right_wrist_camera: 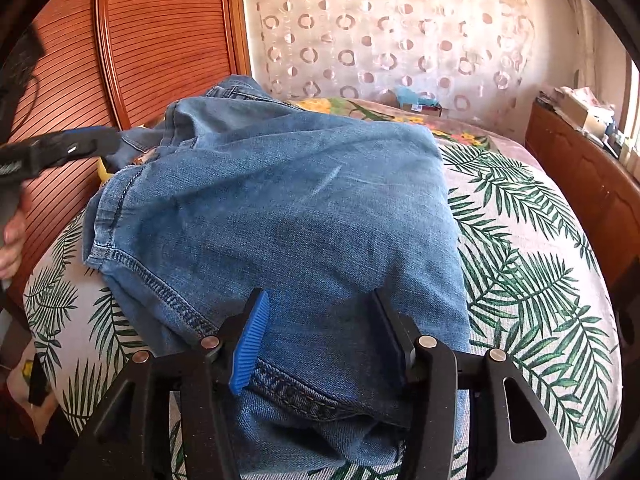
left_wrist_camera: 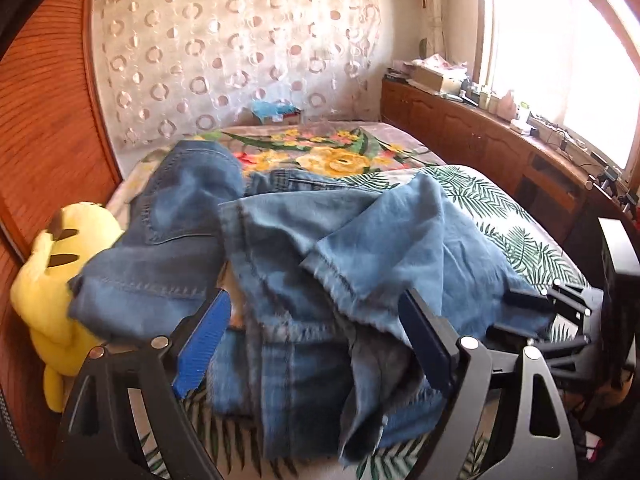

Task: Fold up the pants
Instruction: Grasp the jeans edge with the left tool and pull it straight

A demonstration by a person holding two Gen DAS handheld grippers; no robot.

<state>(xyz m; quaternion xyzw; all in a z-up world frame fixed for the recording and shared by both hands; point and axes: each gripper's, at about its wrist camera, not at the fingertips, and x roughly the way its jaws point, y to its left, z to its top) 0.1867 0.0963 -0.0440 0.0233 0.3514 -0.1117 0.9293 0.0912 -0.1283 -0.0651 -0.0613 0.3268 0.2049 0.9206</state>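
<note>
One pair of blue denim pants (right_wrist_camera: 280, 208) lies on the bed (right_wrist_camera: 540, 264); one yellow plush toy (left_wrist_camera: 48, 280) beside; left tongs (left_wrist_camera: 316, 340) wide open, empty, tilted downward; right tongs (right_wrist_camera: 320, 340) half open astride the cloth, grip uncertain.

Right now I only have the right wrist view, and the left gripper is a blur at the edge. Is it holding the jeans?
Observer: No. The left gripper is open, with the jeans lying loose between its fingers.
Operator: Are the legs folded neatly on that side?
Observer: No, a frayed leg hem lies crooked on top.
Operator: Anything beside the pile?
Observer: A yellow plush toy, next to the slatted wooden panel.
</note>
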